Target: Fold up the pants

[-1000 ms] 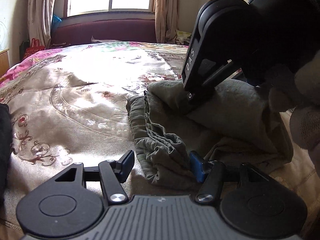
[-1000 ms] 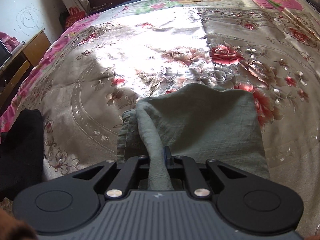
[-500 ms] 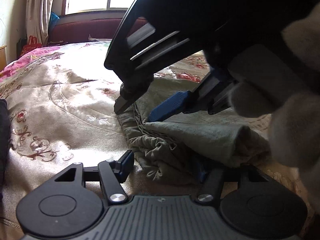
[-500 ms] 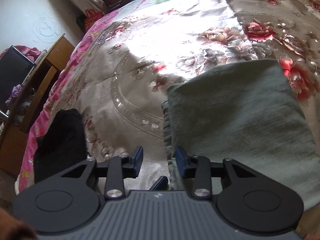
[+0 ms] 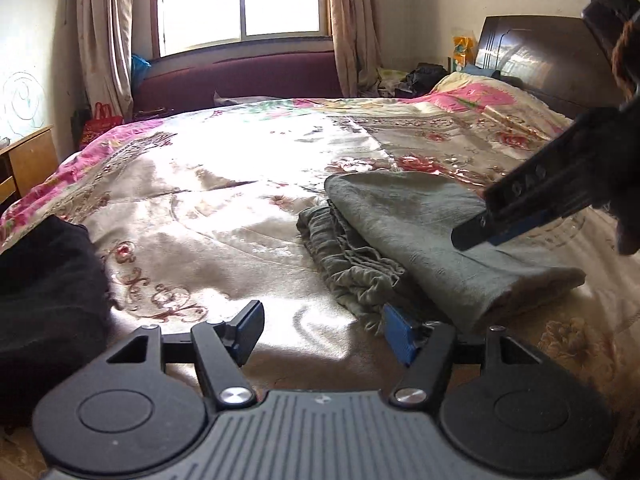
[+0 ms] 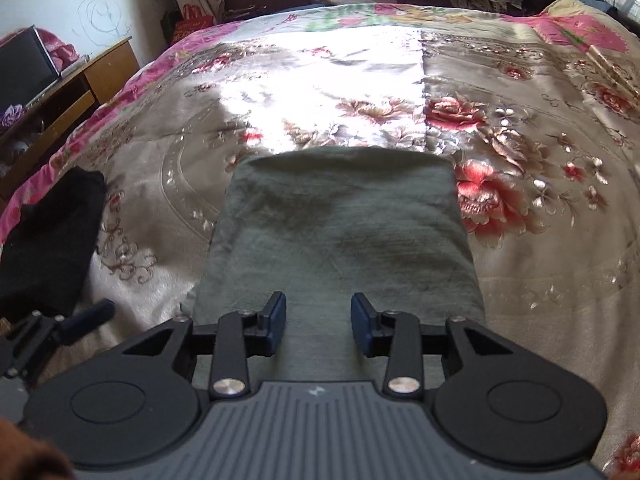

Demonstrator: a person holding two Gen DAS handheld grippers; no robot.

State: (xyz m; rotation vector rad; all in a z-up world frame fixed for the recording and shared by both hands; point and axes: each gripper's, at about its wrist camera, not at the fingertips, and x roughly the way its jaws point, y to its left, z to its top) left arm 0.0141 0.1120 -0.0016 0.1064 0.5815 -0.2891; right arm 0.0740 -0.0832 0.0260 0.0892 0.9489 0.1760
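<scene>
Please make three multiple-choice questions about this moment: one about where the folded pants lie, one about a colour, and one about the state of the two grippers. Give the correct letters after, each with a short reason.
1. Where do the pants lie?
A. on the flowered bedspread
B. on the wooden desk
C. on the floor

2. What colour are the pads of the right gripper?
A. red
B. blue
C. white

3. In what state are the grippers?
A. both shut on cloth
B. left gripper open, right shut
C. both open, holding nothing

Answers:
1 A: the grey-green folded bundle rests flat on the bedspread.
2 B: both fingertips carry blue pads.
3 C: each wrist view shows a clear gap between the fingers, with no cloth pinched.
</scene>
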